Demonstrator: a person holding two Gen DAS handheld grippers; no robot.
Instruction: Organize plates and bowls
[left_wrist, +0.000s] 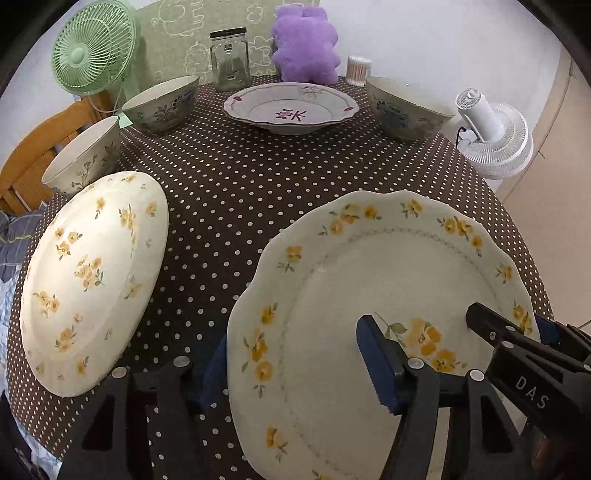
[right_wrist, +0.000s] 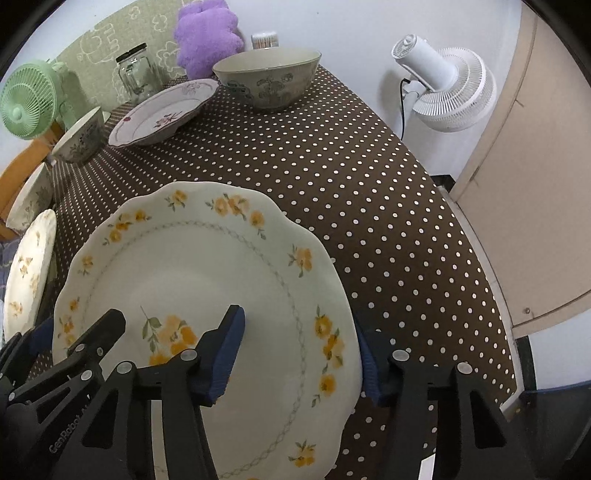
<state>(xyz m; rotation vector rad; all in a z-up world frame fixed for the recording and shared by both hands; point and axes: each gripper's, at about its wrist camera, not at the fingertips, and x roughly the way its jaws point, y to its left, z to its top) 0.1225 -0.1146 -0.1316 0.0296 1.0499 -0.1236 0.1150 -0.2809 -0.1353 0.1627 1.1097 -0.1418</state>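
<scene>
Left wrist view shows your brown dotted table (left_wrist: 258, 192) first, then the big plate with yellow flowers (left_wrist: 388, 295) right in front of you. Your left gripper (left_wrist: 291, 369) sits on the plate's left edge, with one blue pad (left_wrist: 376, 362) above the plate and the other below the rim. Your right gripper (right_wrist: 299, 354) does the same on the right edge. Both look closed on the rim, though you cannot see the lower pads well. This plate is hard, smooth and slippery, and it will break if it drops. It is wide and likely heavy, so hold it by both edges and keep it flat. A second flower plate (left_wrist: 96, 280) lies to the left, a good place to stack. Farther back sit the pink-edged plate (left_wrist: 291, 107) and three bowls: one on the right (left_wrist: 410, 107), and two on the left (left_wrist: 162, 99) (left_wrist: 83, 155).
</scene>
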